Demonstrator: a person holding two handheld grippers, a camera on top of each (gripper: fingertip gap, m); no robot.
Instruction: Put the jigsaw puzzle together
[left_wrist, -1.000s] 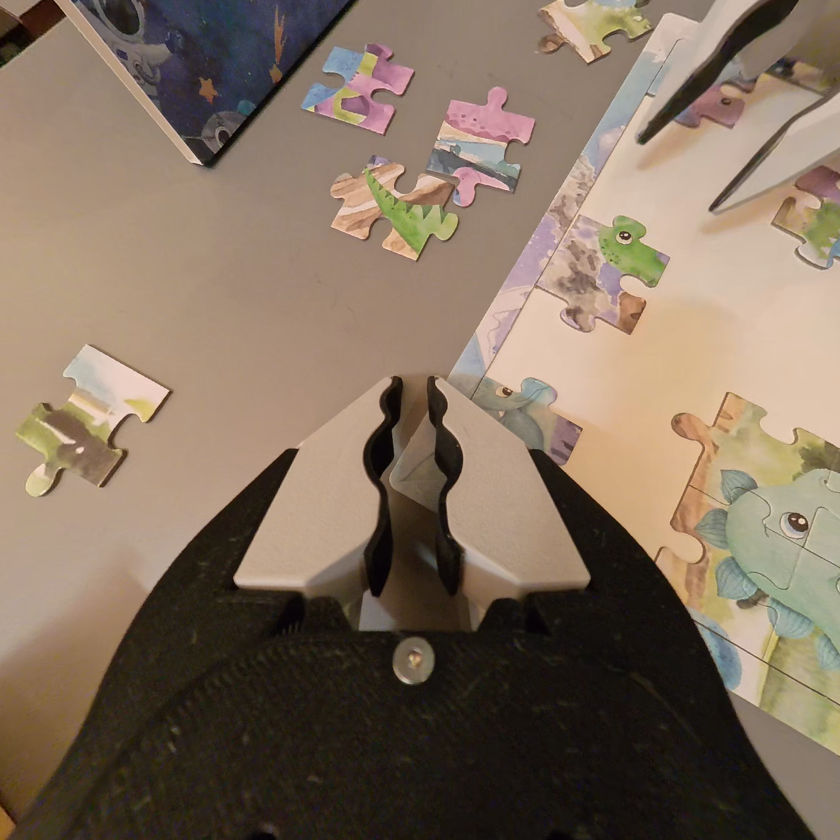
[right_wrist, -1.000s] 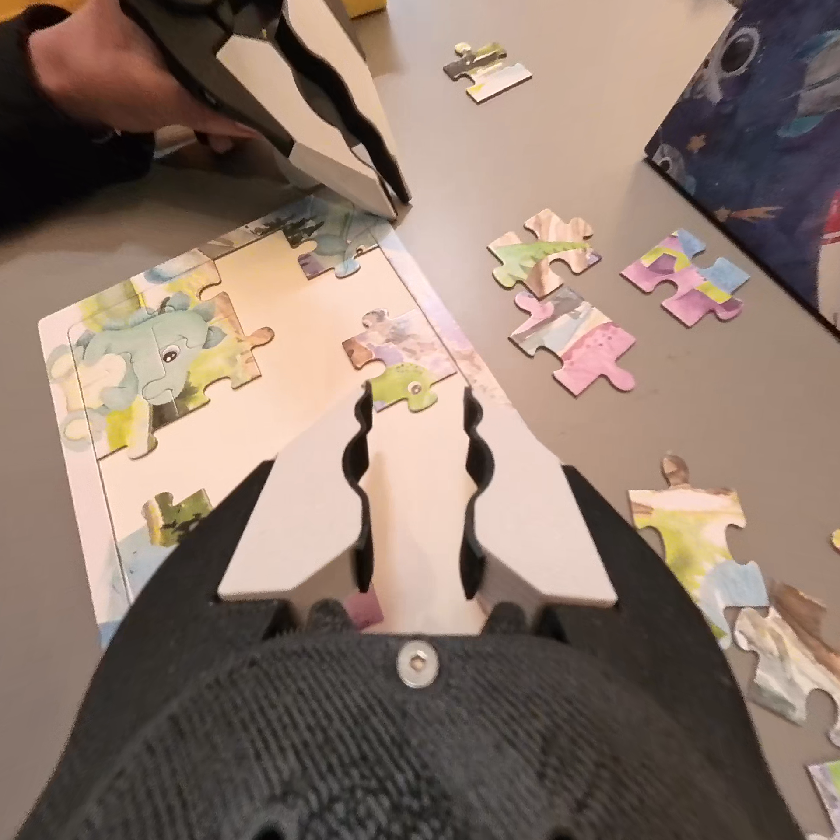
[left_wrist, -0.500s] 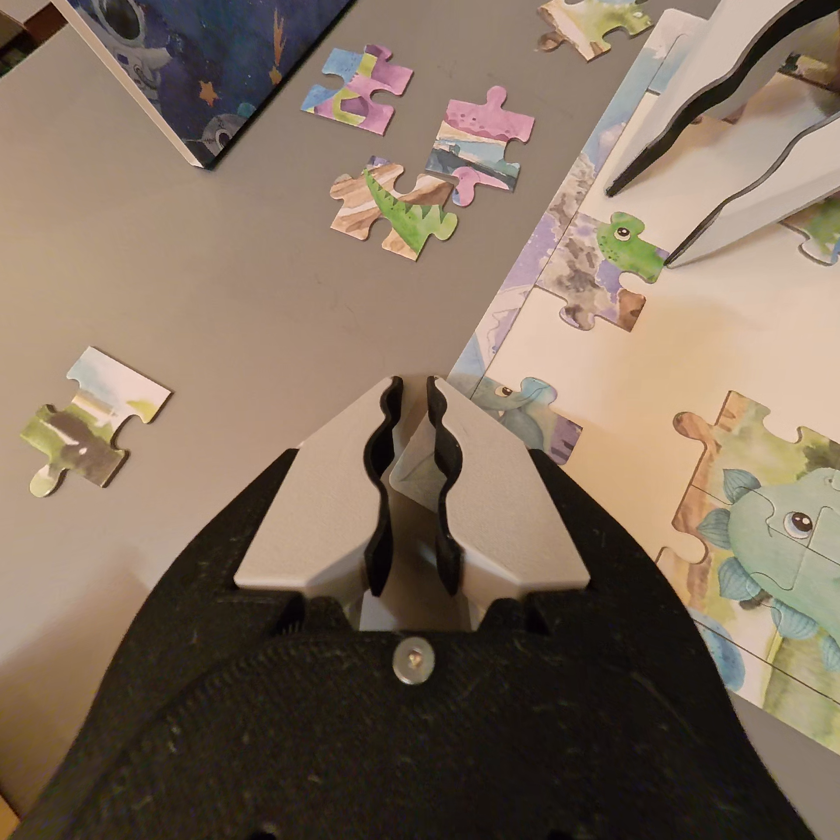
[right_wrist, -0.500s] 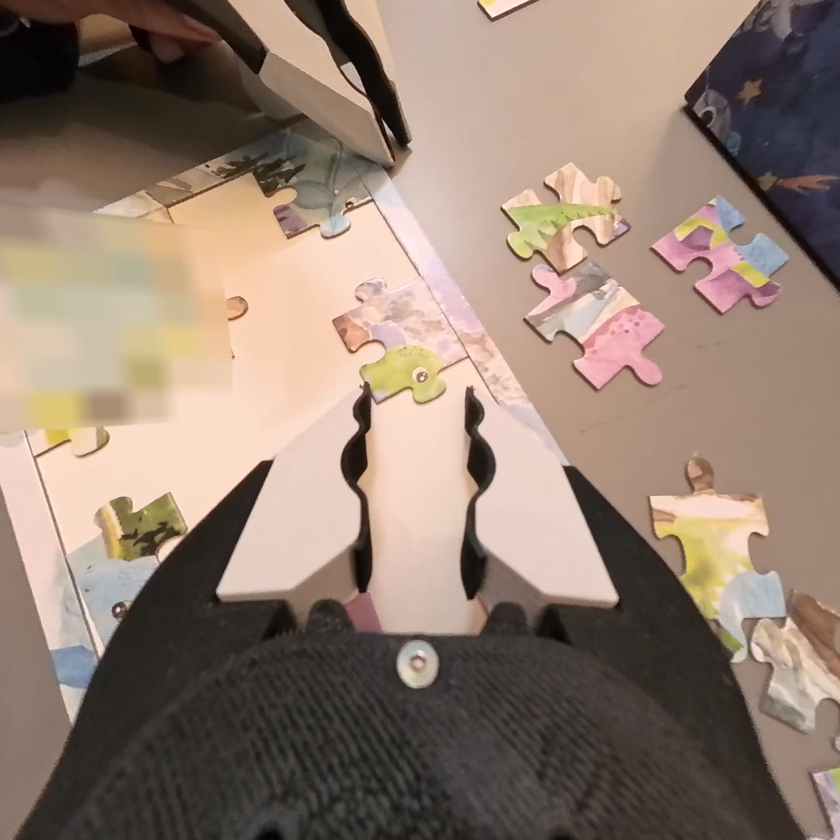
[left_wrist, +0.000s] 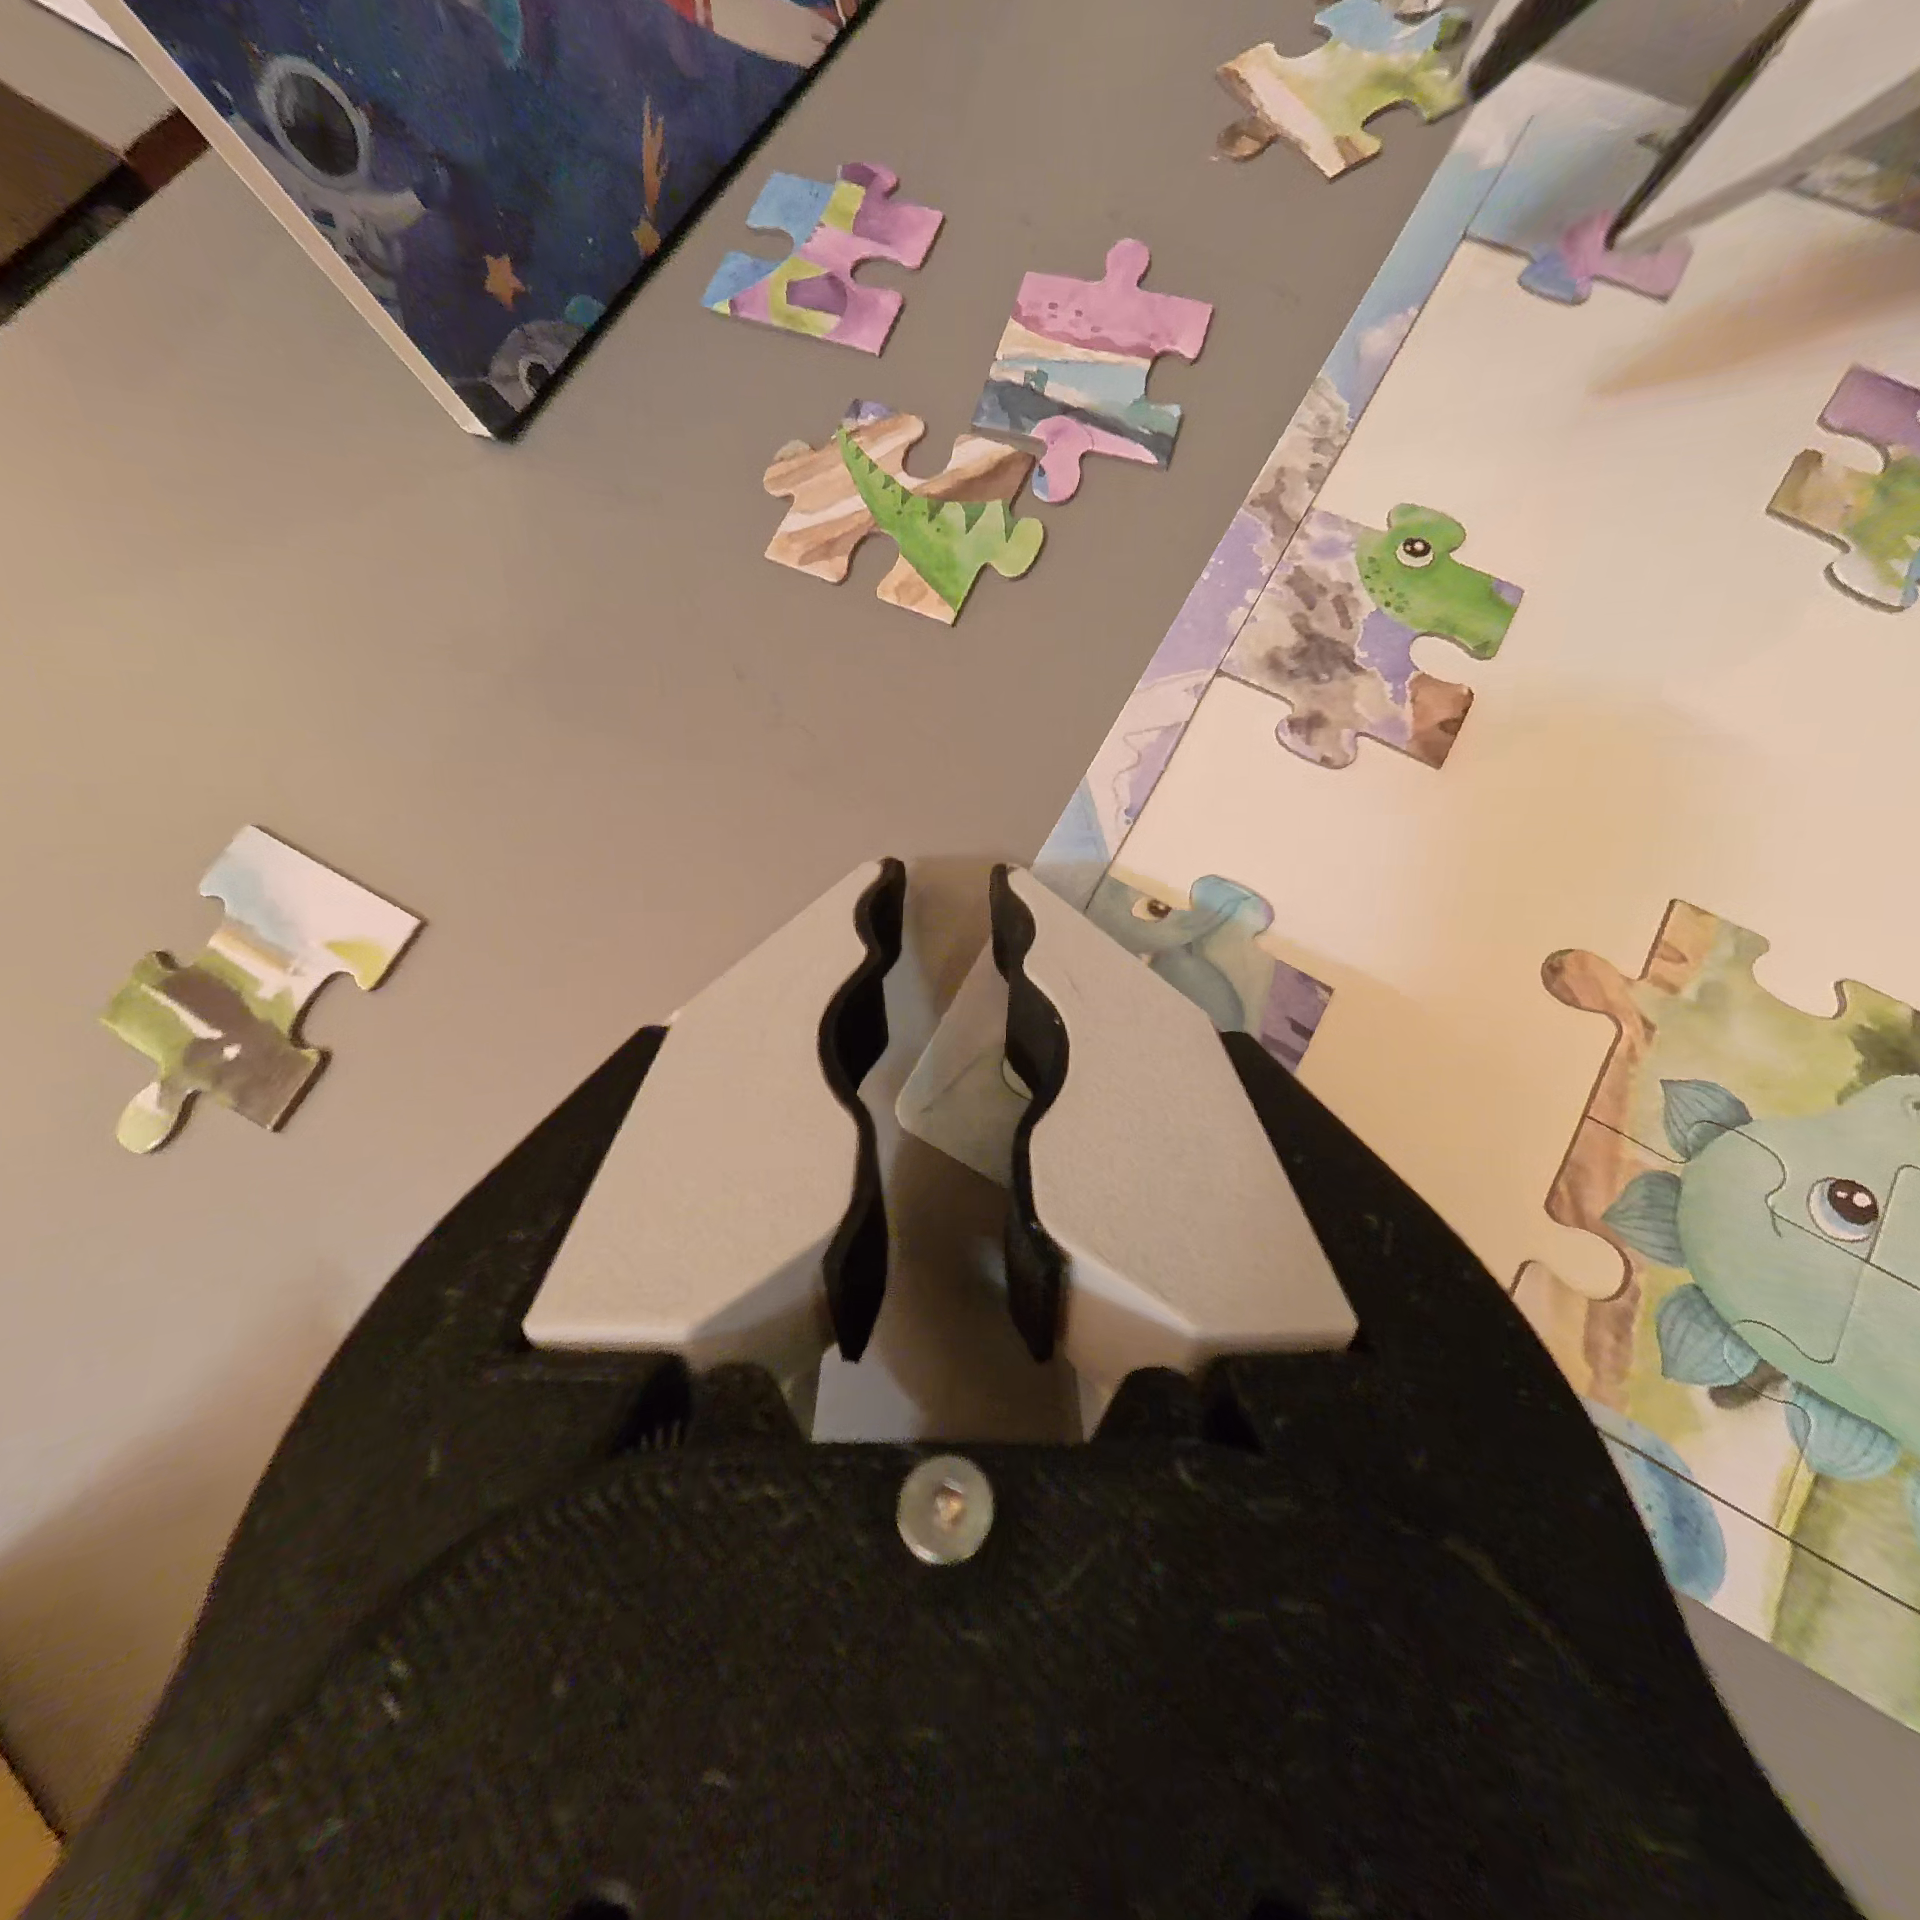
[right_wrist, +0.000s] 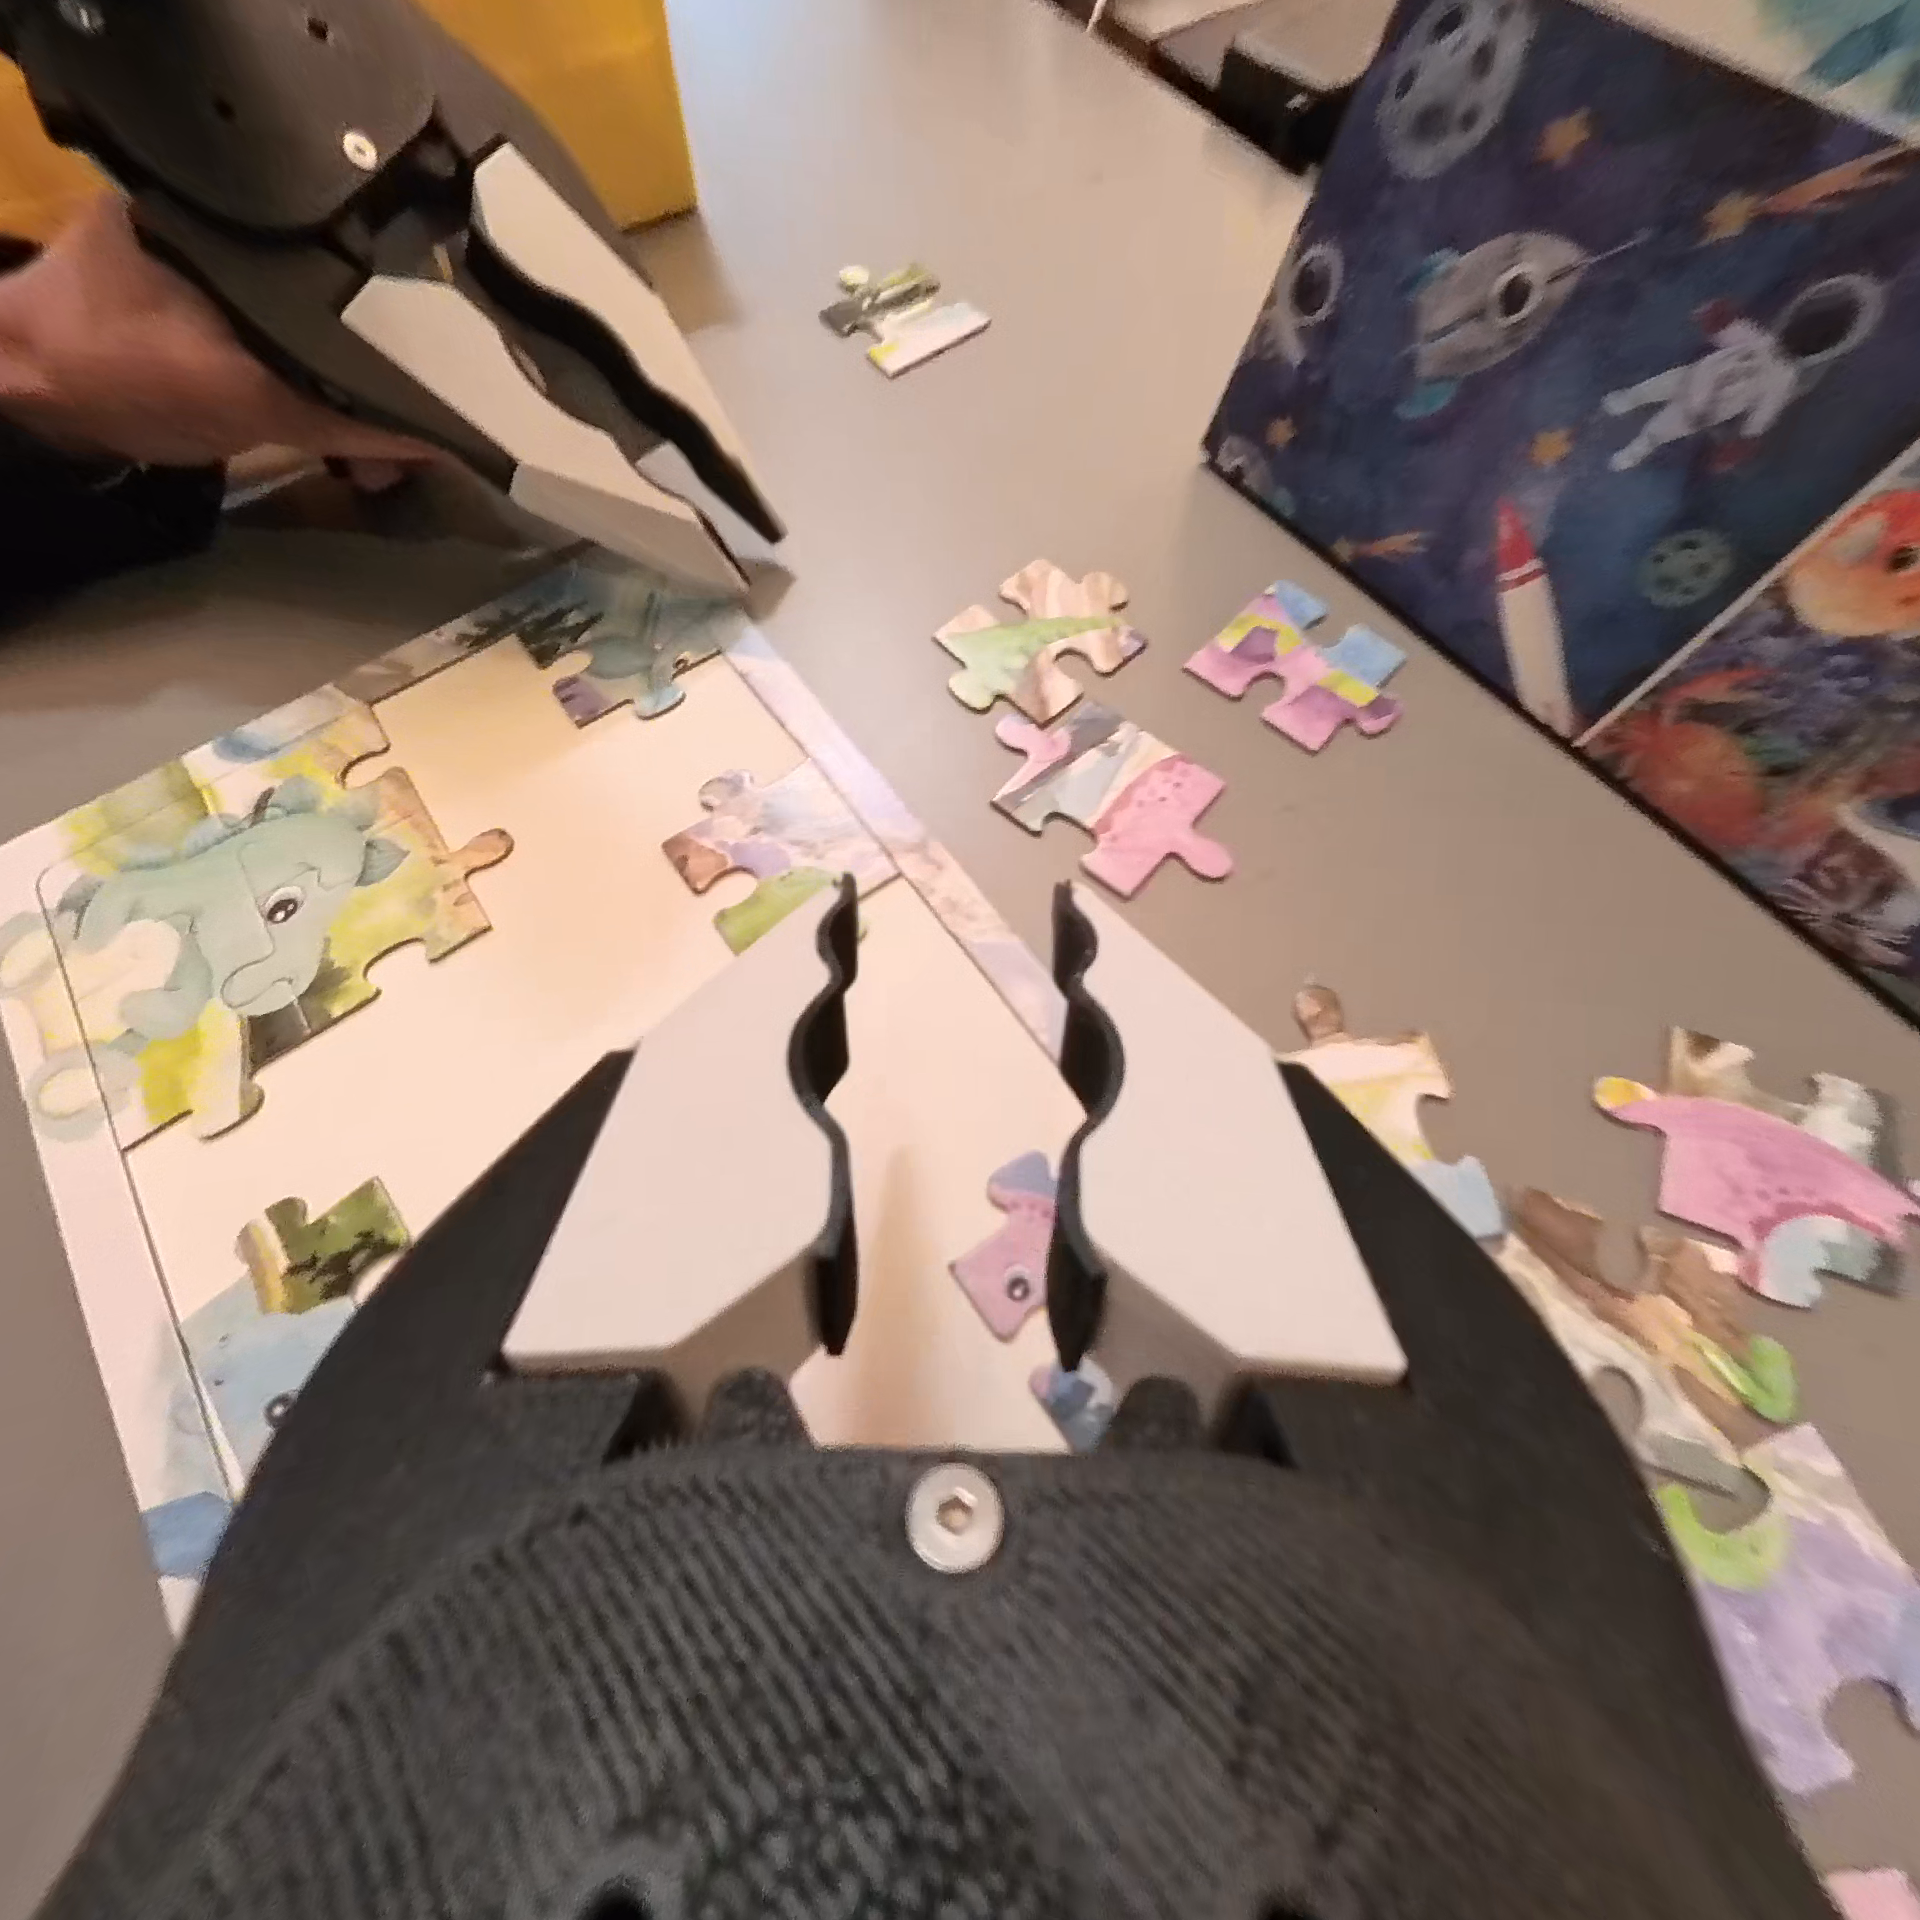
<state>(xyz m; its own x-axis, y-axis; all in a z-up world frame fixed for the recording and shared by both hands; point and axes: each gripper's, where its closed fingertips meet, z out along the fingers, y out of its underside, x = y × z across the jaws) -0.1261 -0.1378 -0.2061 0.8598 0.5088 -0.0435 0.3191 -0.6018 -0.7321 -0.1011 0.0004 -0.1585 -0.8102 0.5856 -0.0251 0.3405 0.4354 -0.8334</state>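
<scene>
The puzzle tray (left_wrist: 1351, 831) lies on the grey table and also shows in the right wrist view (right_wrist: 644, 987). It holds a joined teal dinosaur cluster (left_wrist: 1787, 1195), a green dinosaur-head piece (left_wrist: 1371, 634) at its edge and a few single pieces. My left gripper (left_wrist: 942, 878) is closed narrowly on the tray's corner; it shows in the right wrist view (right_wrist: 758, 551), held by a hand (right_wrist: 156, 353). My right gripper (right_wrist: 956, 904) is open and empty above the tray's edge, over a pink piece (right_wrist: 1013, 1247). It also shows in the left wrist view (left_wrist: 1548, 154).
Loose pieces lie on the table beside the tray: a green-tail piece (left_wrist: 904, 520), a pink one (left_wrist: 1091, 374), a purple-blue one (left_wrist: 821, 260), a pale one (left_wrist: 260, 977). More lie at the right (right_wrist: 1766, 1164). A dark blue space-themed box (right_wrist: 1558, 312) stands behind them. Some 15 centimeters of space lies between my two pairs of fingers.
My right gripper has drawn back from the green dinosaur-head piece toward the tray's far edge, still open. My left gripper has stayed at the tray's corner.
</scene>
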